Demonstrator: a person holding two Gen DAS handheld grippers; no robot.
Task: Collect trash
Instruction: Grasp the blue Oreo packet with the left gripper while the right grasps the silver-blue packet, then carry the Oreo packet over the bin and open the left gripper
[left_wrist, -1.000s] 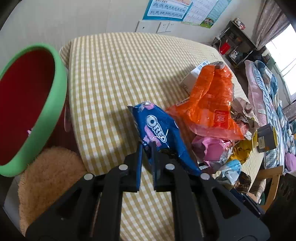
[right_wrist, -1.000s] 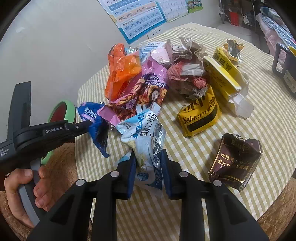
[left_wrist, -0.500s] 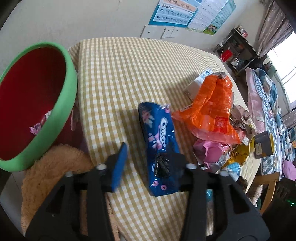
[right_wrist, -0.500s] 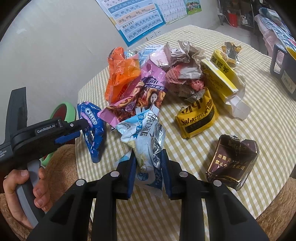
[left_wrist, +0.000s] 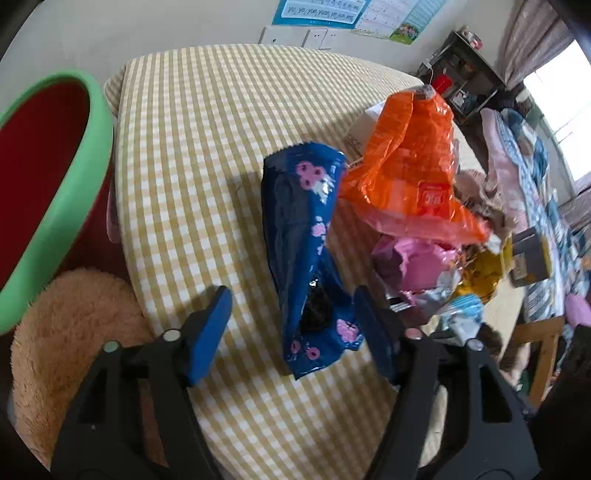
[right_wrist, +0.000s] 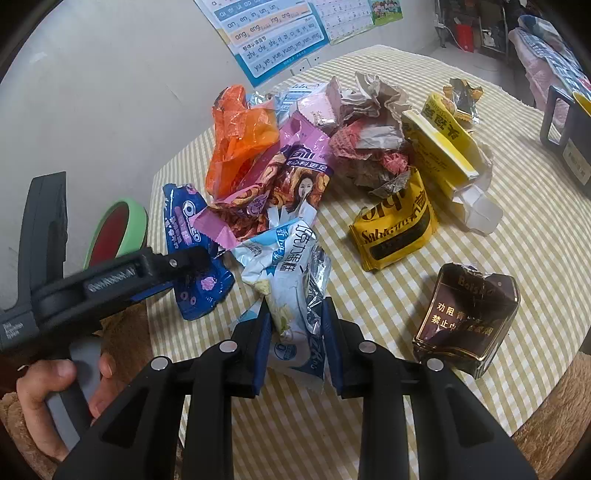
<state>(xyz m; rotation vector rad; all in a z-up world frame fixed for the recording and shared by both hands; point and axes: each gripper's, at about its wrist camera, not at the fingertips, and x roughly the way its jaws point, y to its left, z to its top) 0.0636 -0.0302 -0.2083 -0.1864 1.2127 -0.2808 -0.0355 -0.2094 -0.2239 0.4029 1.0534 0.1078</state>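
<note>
Jaws of left gripper now spread, Oreo wrapper released onto table

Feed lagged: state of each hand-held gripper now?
Left hand-held gripper: open around blue Oreo wrapper.
Right hand-held gripper: shut on white-blue foil snack wrapper.

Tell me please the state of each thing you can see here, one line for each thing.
left gripper: open, fingers either side of the Oreo wrapper.
right gripper: shut on the white-blue wrapper.
Oreo wrapper: torn open, lying flat on the table.
white-blue wrapper: crumpled, opened.
orange bag: crumpled, on the pile.
yellow packet: lying flat.
brown cigarette pack: crushed, top torn.
green-rimmed bin: open.
</note>
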